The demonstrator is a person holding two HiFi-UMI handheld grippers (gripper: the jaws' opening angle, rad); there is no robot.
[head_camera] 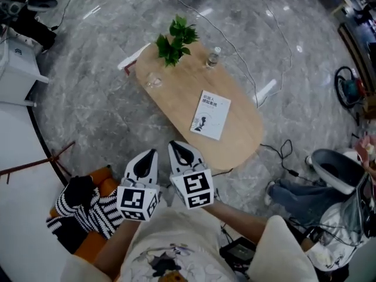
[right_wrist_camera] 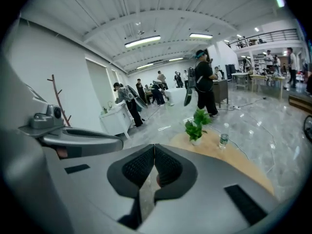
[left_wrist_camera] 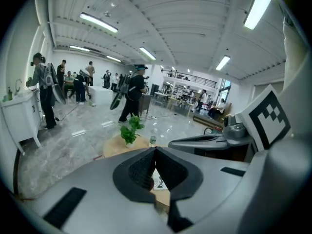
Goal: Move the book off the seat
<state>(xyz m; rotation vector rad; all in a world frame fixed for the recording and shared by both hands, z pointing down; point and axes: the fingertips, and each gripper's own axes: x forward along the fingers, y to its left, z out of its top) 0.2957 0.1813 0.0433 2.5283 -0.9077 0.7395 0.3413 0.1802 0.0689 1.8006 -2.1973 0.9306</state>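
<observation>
A white book (head_camera: 210, 114) lies flat on the oval wooden table (head_camera: 176, 87), right of its middle. An orange seat (head_camera: 100, 239) at lower left carries a black-and-white striped cloth (head_camera: 88, 207). Close to the person's chest, short of the table's near end, both grippers are held side by side. The left gripper (head_camera: 145, 157) is shut with nothing between its pads. The right gripper (head_camera: 181, 151) is shut and empty too. In the left gripper view the jaws (left_wrist_camera: 155, 150) meet, and a sliver of the book (left_wrist_camera: 159, 183) shows beyond them. The right gripper (right_wrist_camera: 154, 146) shows its pads pressed together.
A potted plant (head_camera: 175, 40), a water bottle (head_camera: 212, 57) and a clear glass (head_camera: 154, 81) stand at the table's far end. A grey chair (head_camera: 338, 166) with clothes sits at right, cables (head_camera: 276, 148) trail on the floor, and a white cabinet (head_camera: 17, 69) stands at left. People walk farther off in the hall.
</observation>
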